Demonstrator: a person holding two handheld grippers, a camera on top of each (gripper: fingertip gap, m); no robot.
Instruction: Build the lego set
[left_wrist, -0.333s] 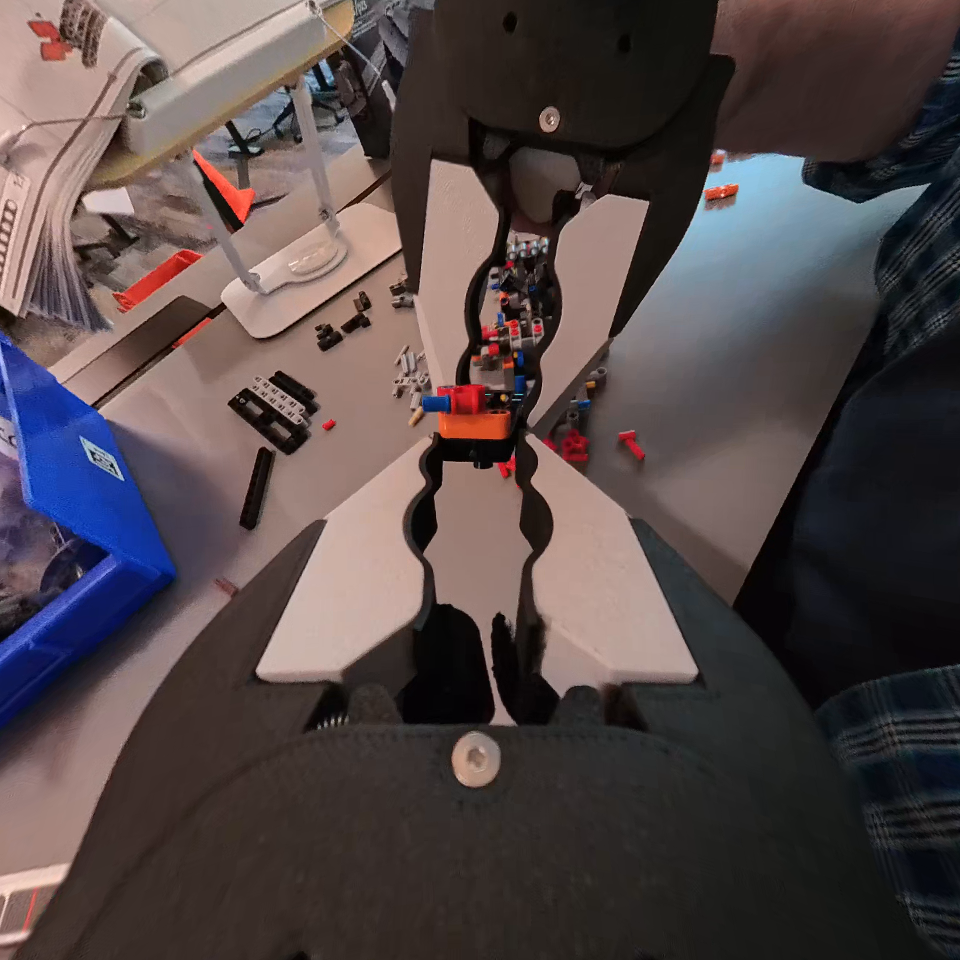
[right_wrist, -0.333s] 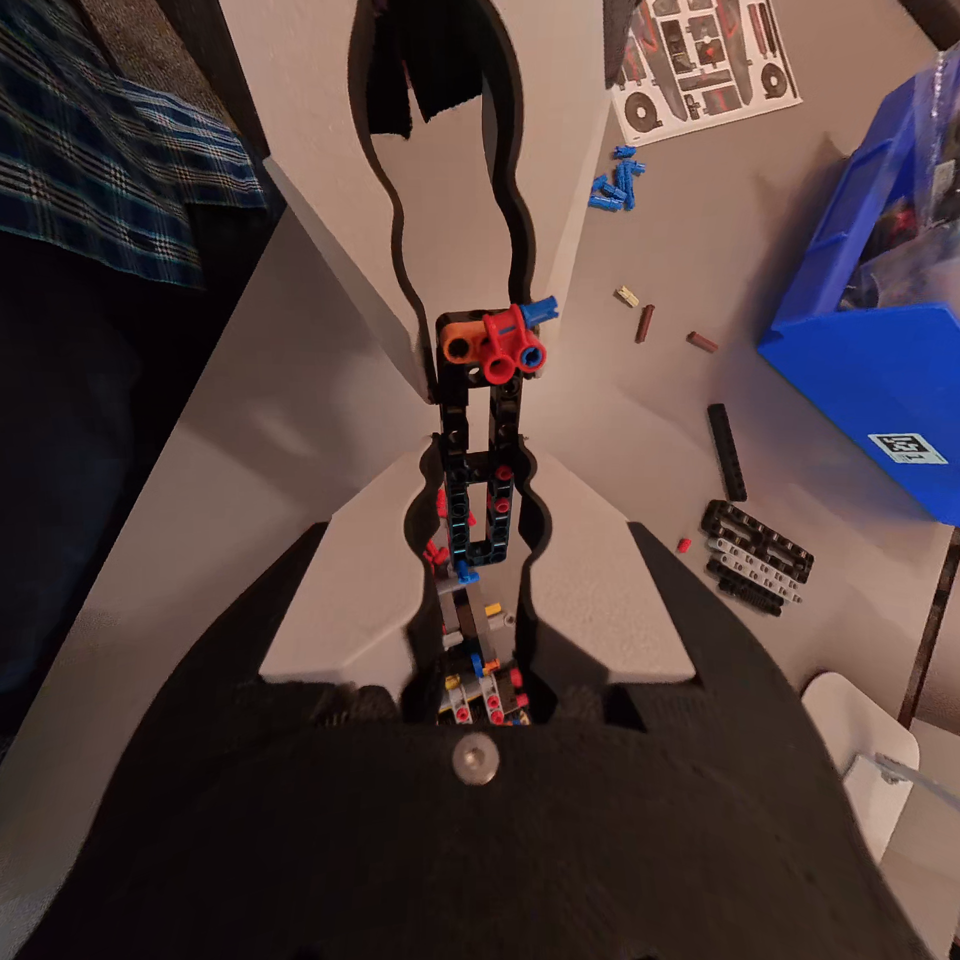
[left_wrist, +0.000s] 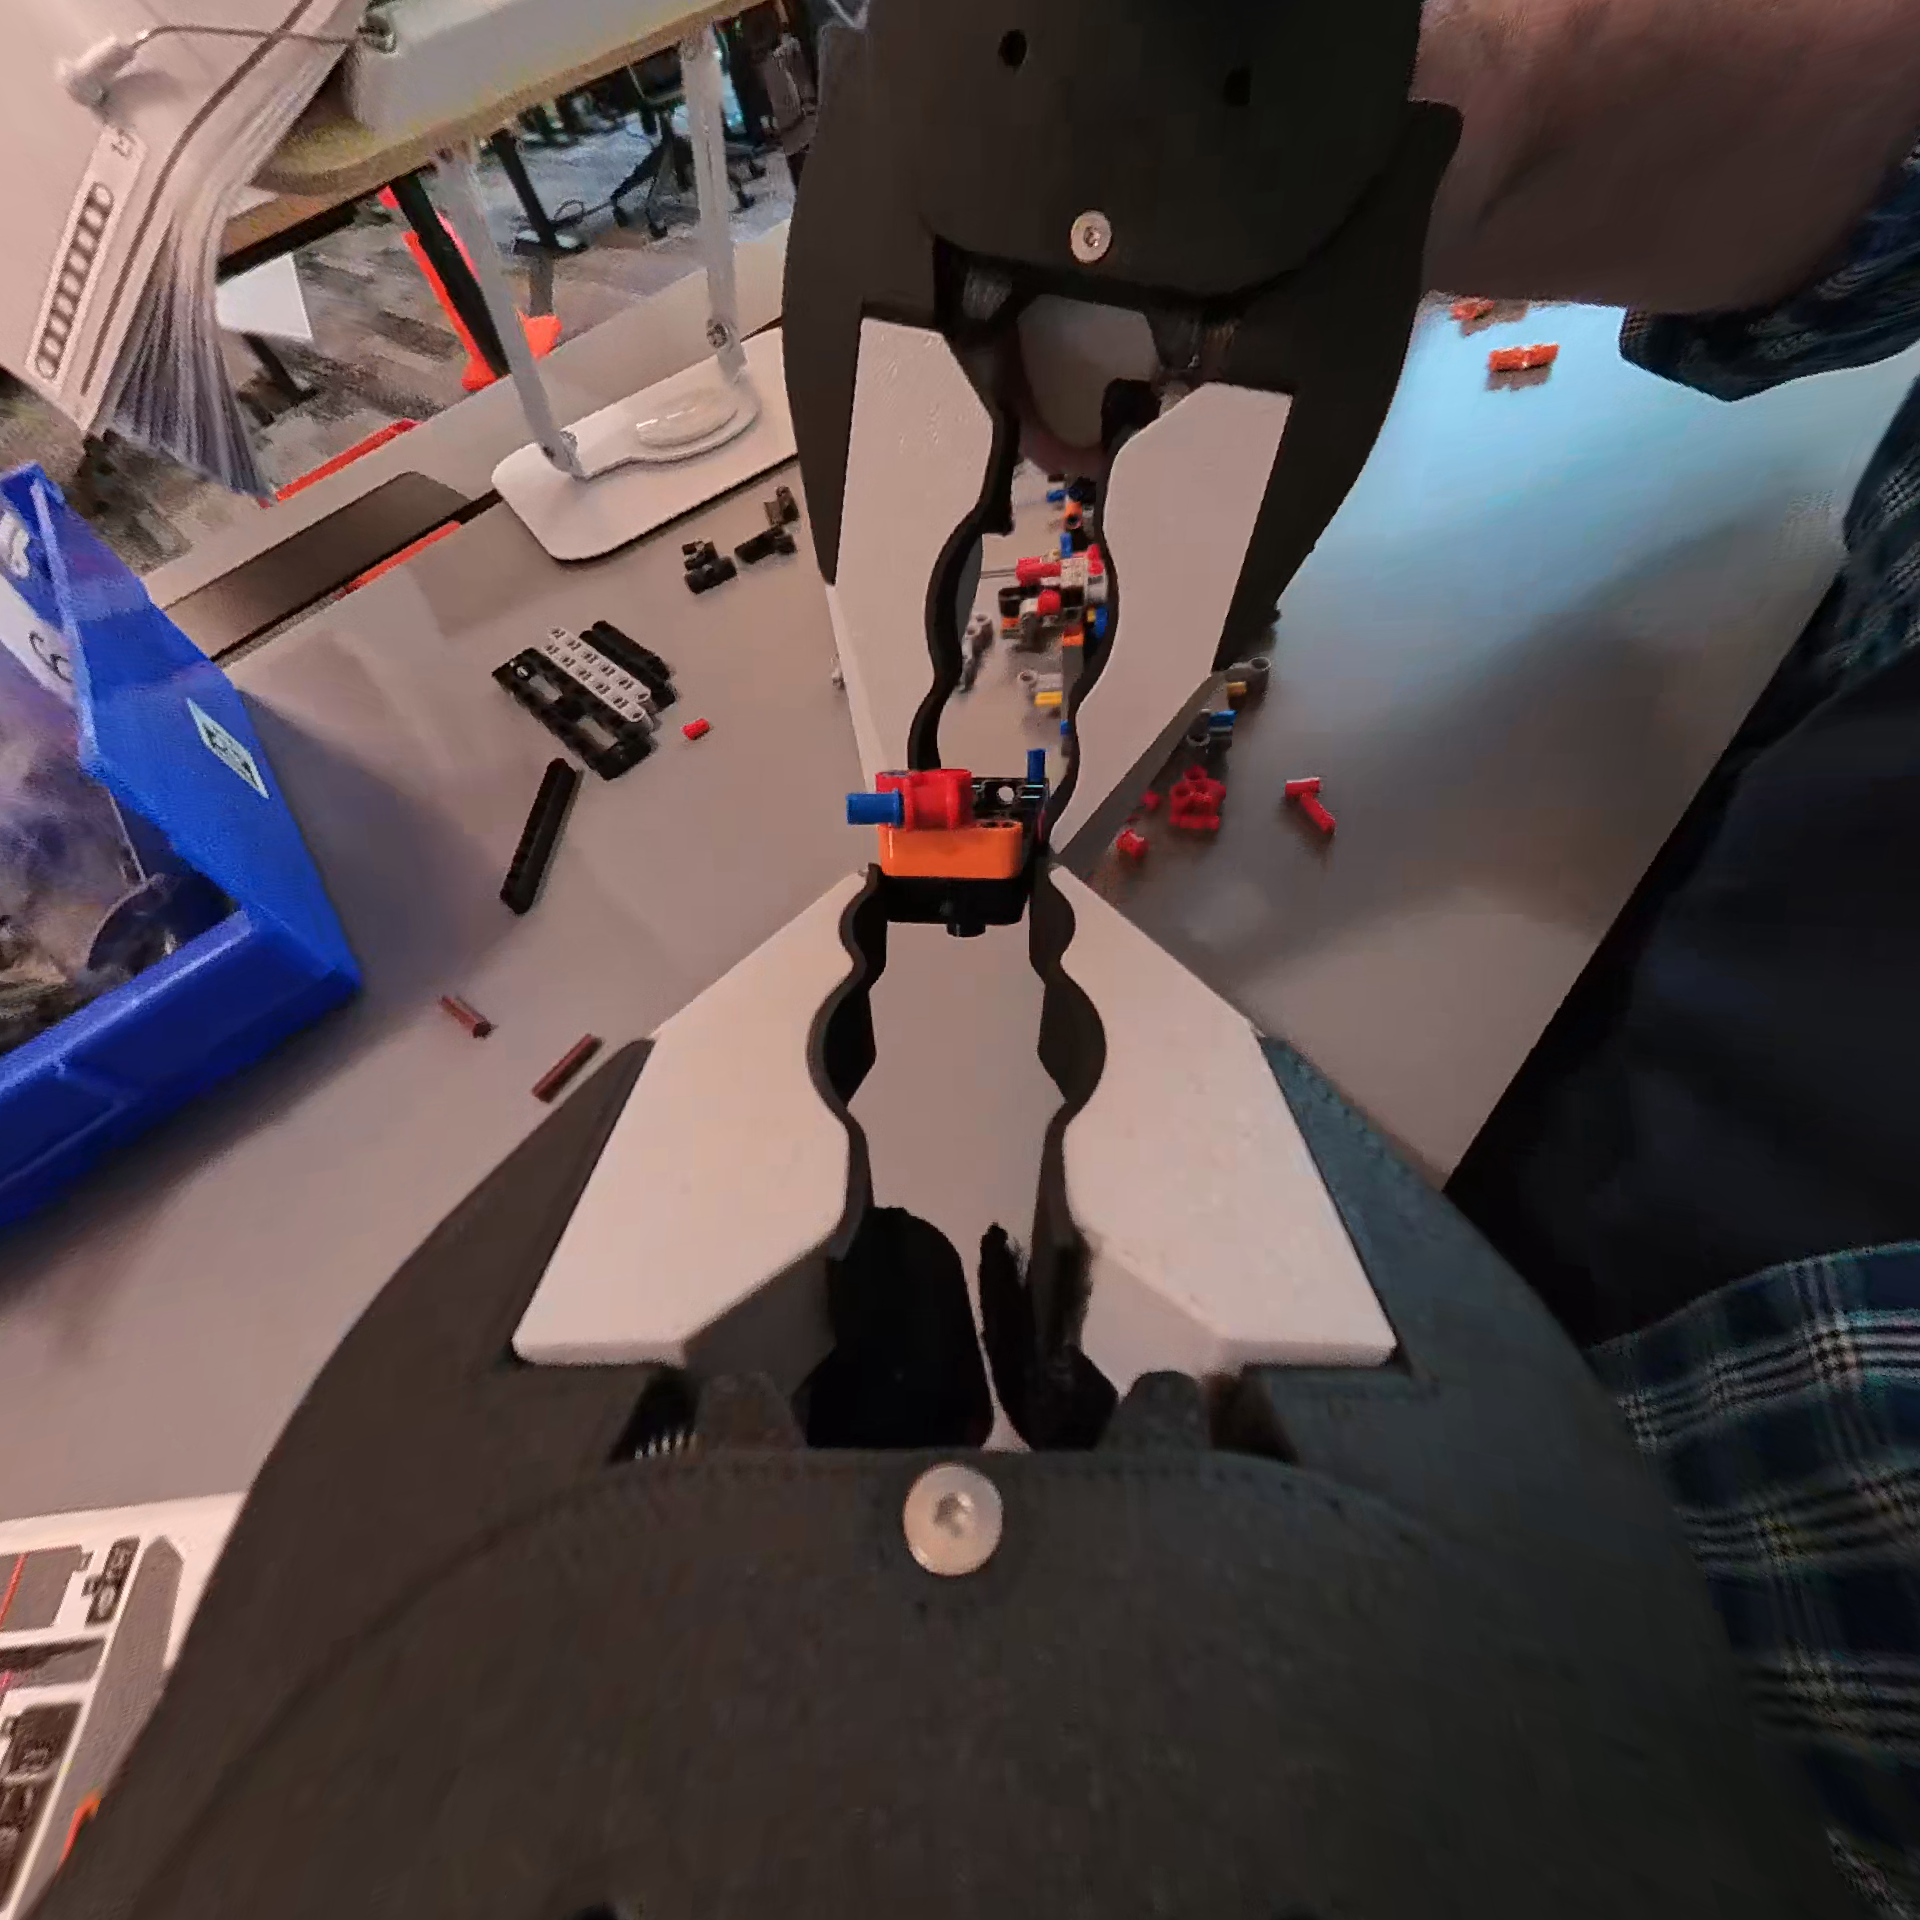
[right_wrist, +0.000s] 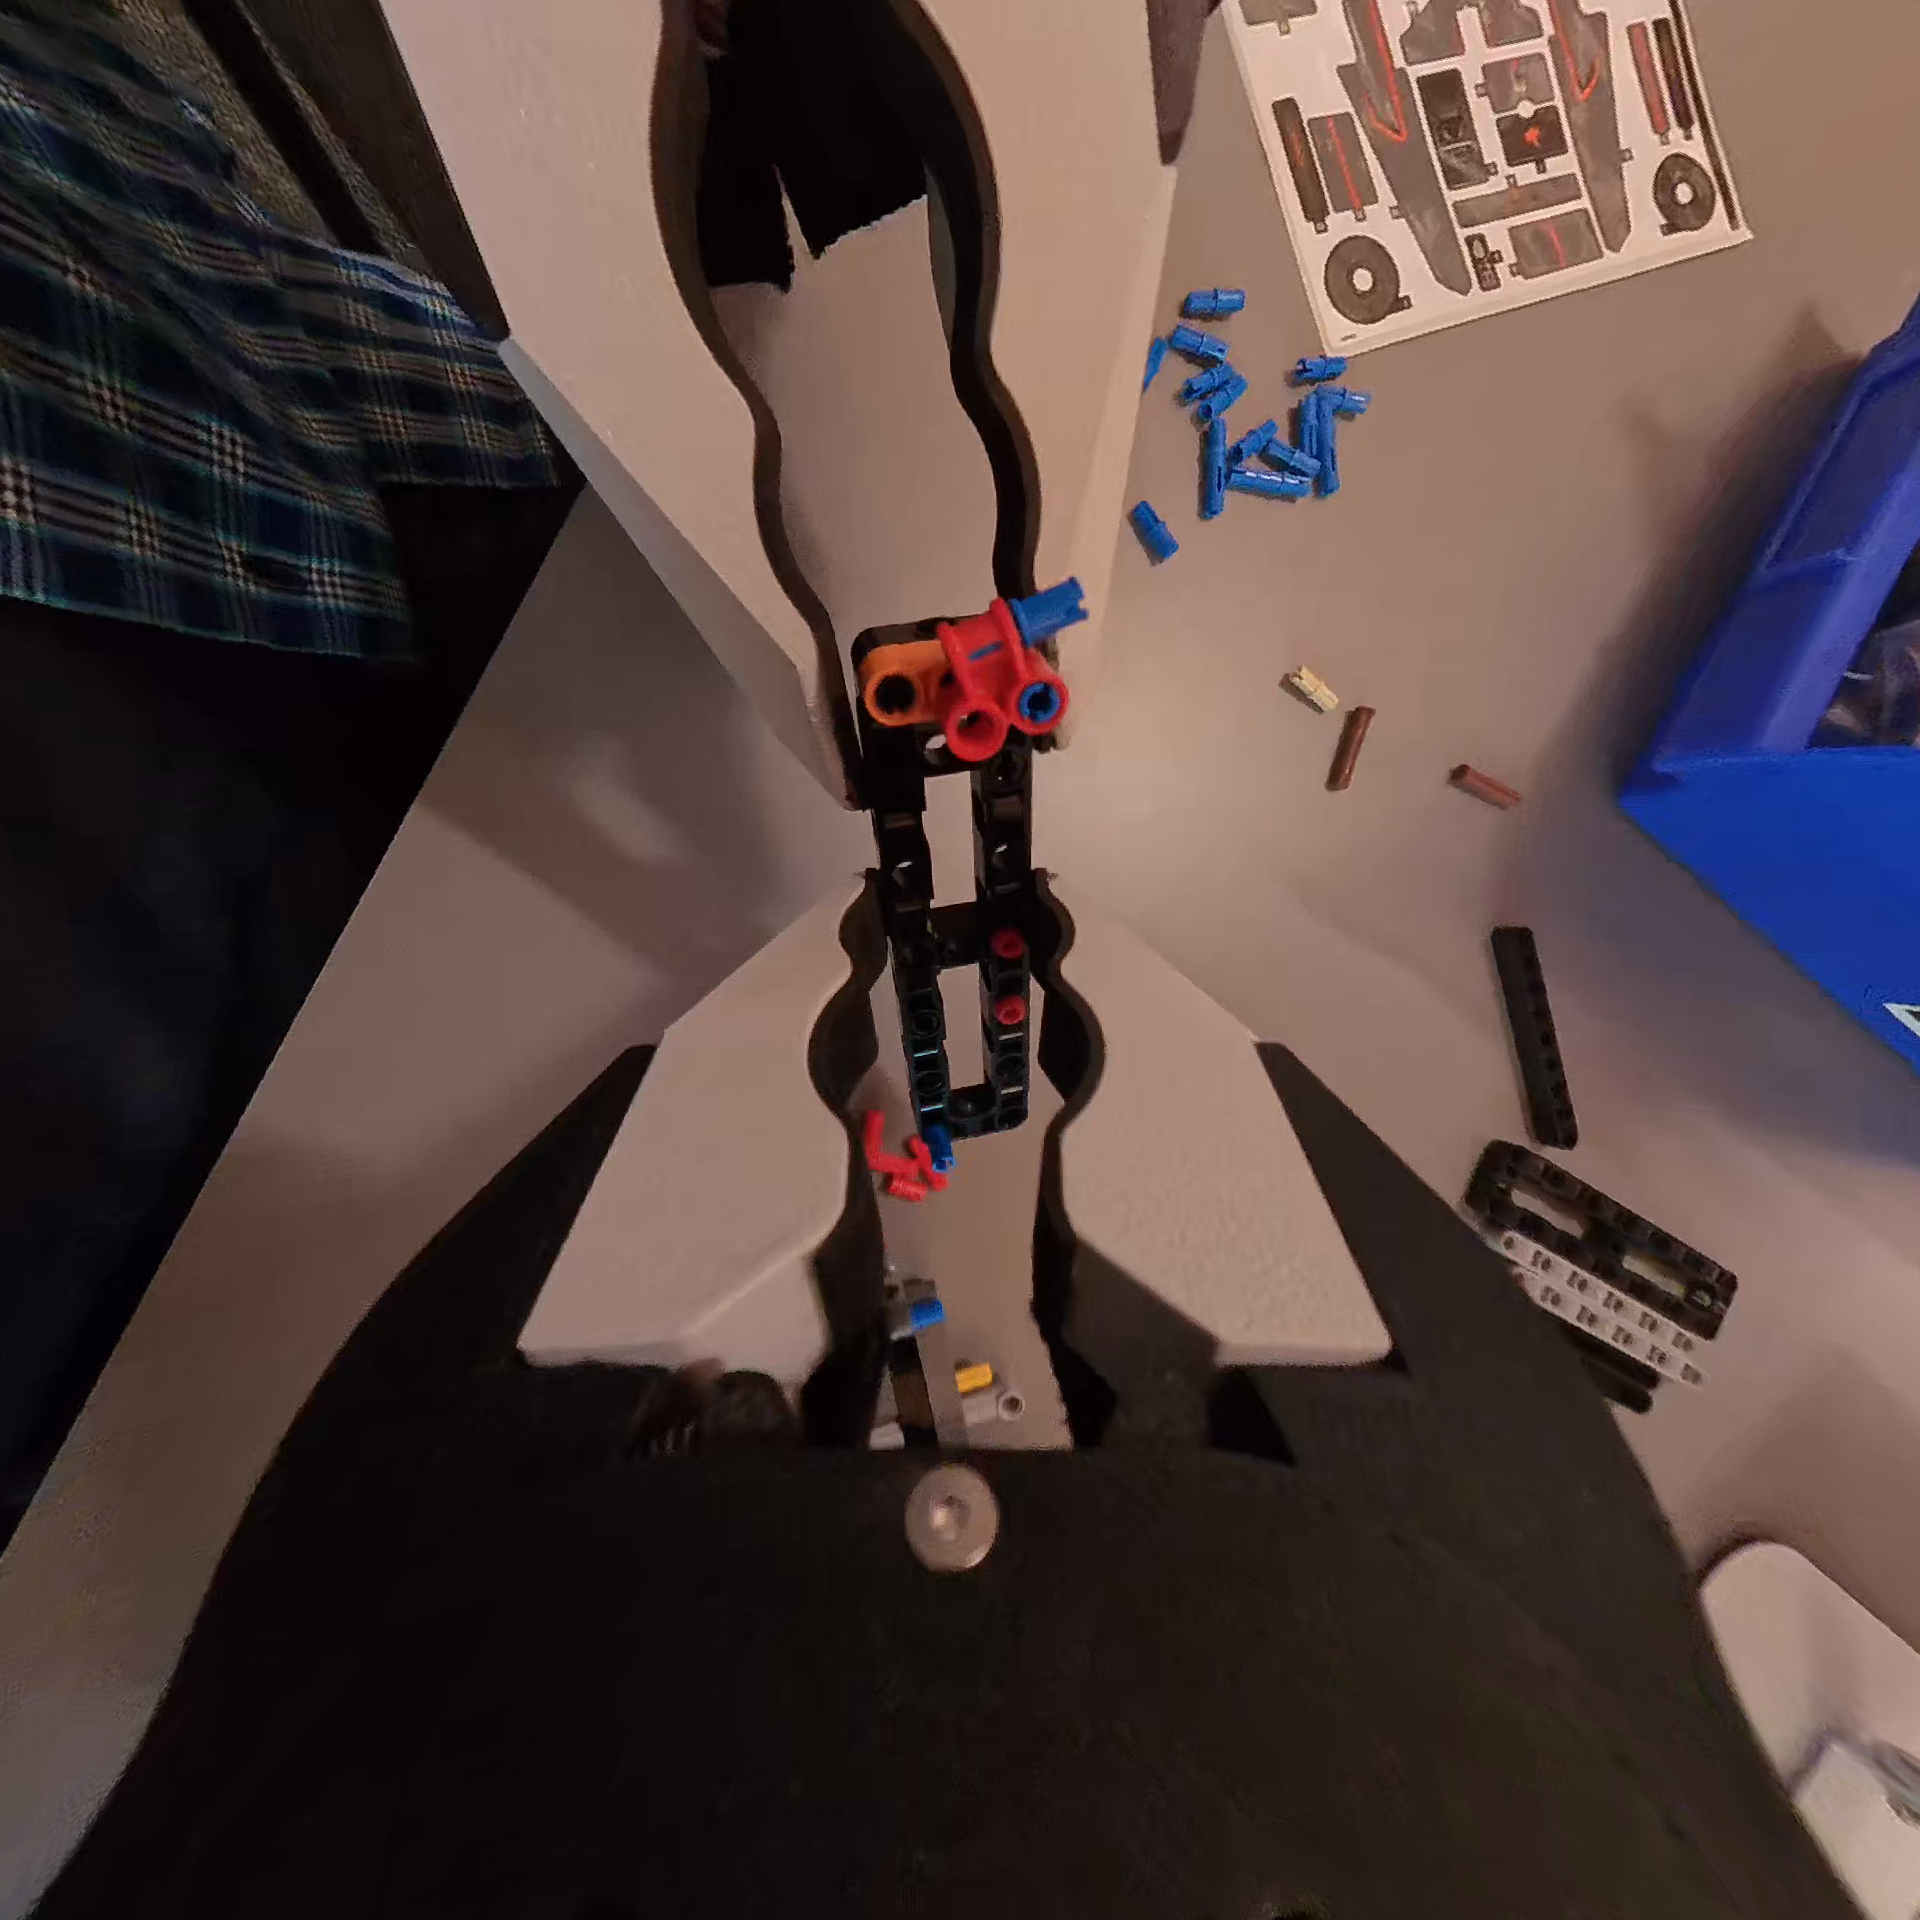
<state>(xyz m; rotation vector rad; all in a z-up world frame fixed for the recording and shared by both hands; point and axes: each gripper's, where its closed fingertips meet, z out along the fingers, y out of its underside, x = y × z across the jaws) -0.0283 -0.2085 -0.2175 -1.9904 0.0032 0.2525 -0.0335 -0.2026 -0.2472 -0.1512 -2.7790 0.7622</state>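
A LEGO assembly (right_wrist: 956, 997) is held in the air between both grippers: a long black frame with an orange beam (left_wrist: 945, 847), a red connector (right_wrist: 977, 675) and a blue pin (left_wrist: 868, 805) at one end. My left gripper (left_wrist: 956, 899) is shut on the frame's end just below the orange beam. My right gripper (right_wrist: 956, 894) is shut on the middle of the black frame and faces the left one, tip to tip. In the left wrist view the right gripper (left_wrist: 987, 748) comes in from above.
A blue bin (left_wrist: 156, 831) sits at the table's side, also in the right wrist view (right_wrist: 1787, 831). Black and grey beams (left_wrist: 582, 686), a loose black beam (right_wrist: 1532, 1039), blue pins (right_wrist: 1257, 426), red pieces (left_wrist: 1195, 805), a sticker sheet (right_wrist: 1486, 156) and a white lamp base (left_wrist: 644, 468) lie around.
Both grippers have shifted a little together over the table with the assembly still between them. The pile of small parts below has slid in the right wrist view. Neither grip has changed.
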